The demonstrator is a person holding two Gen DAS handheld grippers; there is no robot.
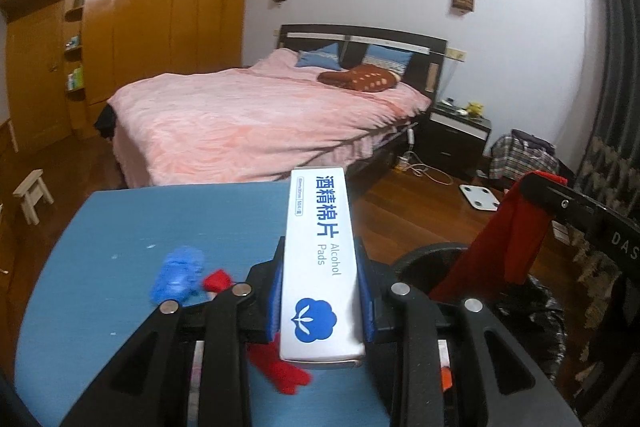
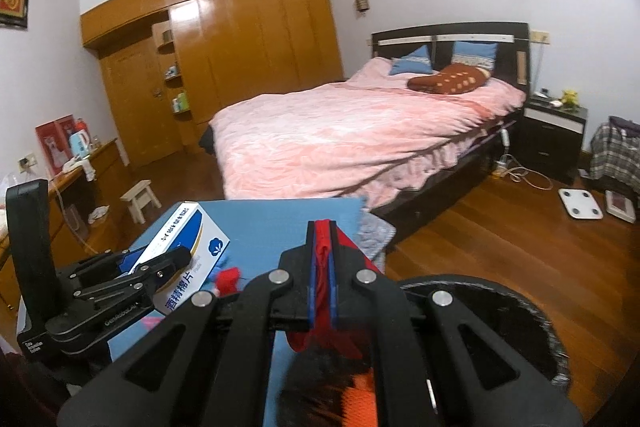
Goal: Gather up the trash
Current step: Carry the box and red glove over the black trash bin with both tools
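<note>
Two loads were up: our left gripper (image 1: pixel 322 291) clamped the box (image 1: pixel 318 259), our right gripper (image 2: pixel 323 267) pinched red cloth (image 2: pixel 322 307) by the bin (image 2: pixel 500 311). We judged it best to centre each over the opening before letting go.

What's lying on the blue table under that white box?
Under the alcohol pads box, held by the left claw, the blue table shows red scraps and a blue crumpled piece. Anything directly beneath is hidden.
</note>
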